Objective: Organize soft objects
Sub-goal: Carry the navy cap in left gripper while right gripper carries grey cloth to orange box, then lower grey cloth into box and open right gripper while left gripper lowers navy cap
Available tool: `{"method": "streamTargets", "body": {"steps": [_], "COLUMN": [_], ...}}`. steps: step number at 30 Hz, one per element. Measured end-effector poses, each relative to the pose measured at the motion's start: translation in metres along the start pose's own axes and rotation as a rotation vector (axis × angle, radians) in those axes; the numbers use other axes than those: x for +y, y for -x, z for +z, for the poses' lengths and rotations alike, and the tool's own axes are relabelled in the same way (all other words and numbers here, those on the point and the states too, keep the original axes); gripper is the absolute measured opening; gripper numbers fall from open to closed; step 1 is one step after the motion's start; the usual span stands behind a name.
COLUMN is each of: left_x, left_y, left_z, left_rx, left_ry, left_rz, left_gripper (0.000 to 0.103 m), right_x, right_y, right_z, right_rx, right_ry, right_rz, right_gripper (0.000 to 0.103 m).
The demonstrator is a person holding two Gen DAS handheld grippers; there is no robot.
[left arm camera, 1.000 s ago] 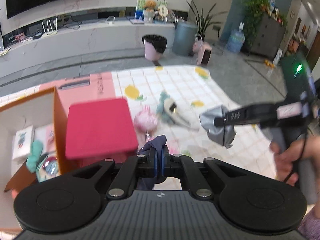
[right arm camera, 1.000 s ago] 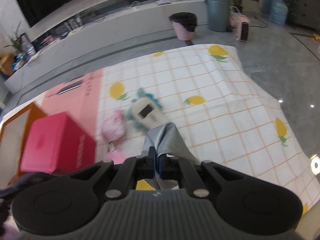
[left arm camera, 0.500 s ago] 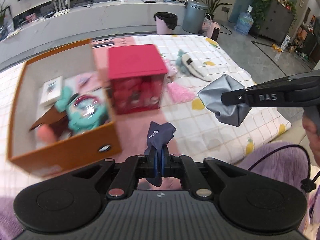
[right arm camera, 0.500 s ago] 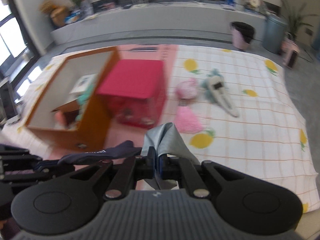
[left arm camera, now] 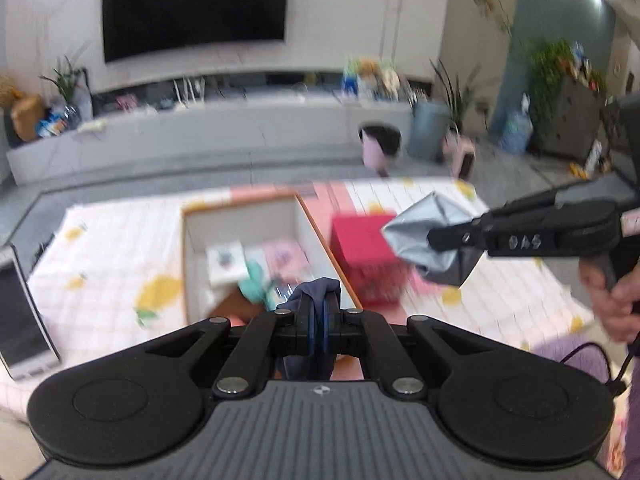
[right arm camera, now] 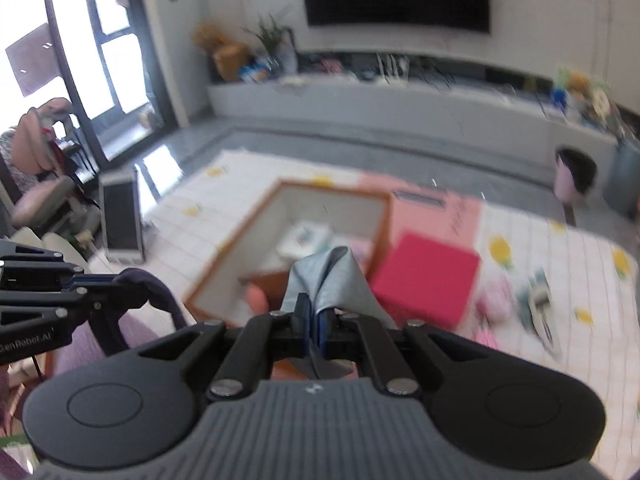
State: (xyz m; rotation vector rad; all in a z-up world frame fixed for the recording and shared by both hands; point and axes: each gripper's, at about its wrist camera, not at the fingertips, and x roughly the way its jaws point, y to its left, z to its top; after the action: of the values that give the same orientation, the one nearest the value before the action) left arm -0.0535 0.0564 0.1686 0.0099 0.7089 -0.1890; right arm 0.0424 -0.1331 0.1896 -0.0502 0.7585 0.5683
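The orange box [left arm camera: 256, 216] holds cards and a teal toy; left tool [left arm camera: 318, 320] pinches crumpled navy cloth [left arm camera: 316, 292], right tool [right arm camera: 314, 316] grey cloth [right arm camera: 332, 280].

The right gripper [right arm camera: 314, 312] is clamped on a grey cloth [right arm camera: 332, 276] that bunches up above its fingers [right arm camera: 301, 310]. At the left edge the left gripper [right arm camera: 86, 292] pinches a dark blue cloth [right arm camera: 148, 284]. Beyond them an open orange box [right arm camera: 236, 264] sits on a checked mat [right arm camera: 592, 344], with a red box [right arm camera: 428, 282] just to its right. A tablet [right arm camera: 120, 220] stands near the mat's left edge. The picture is blurred.
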Motion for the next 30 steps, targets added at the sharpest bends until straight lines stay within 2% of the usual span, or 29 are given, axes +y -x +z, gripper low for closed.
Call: {"method": "streamTargets", "body": {"steps": [5, 9, 13, 18, 23, 30], "left_x": [0.023, 0.043, 0.060, 0.081, 0.097, 0.106], "left_y": [0.017, 0.021, 0.003, -0.040, -0.085, -0.119], "left_z": [0.035, 0.060, 0.076, 0.074, 0.051, 0.015], "left_rx": [-0.110, -0.189, -0.205, -0.120, -0.013, 0.079], "left_ry": [0.055, 0.101, 0.132, 0.178, 0.195, 0.178], "left_rz": [0.030, 0.058, 0.068, 0.062, 0.037, 0.020], "left_gripper": [0.004, 0.004, 0.004, 0.004, 0.004, 0.004], "right_x": [0.017, 0.027, 0.028, 0.025, 0.023, 0.018], "right_y": [-0.011, -0.027, -0.051, -0.097, -0.151, -0.204], "right_z": [0.034, 0.052, 0.062, 0.059, 0.034, 0.001], "right_rx": [-0.079, -0.105, -0.098, -0.024, 0.091, 0.219], "right_ry": [0.005, 0.033, 0.045, 0.038, 0.055, 0.066], "right_rz": [0.029, 0.038, 0.044, 0.083, 0.092, 0.113], "right_gripper": [0.002, 0.004, 0.004, 0.004, 0.004, 0.004]}}
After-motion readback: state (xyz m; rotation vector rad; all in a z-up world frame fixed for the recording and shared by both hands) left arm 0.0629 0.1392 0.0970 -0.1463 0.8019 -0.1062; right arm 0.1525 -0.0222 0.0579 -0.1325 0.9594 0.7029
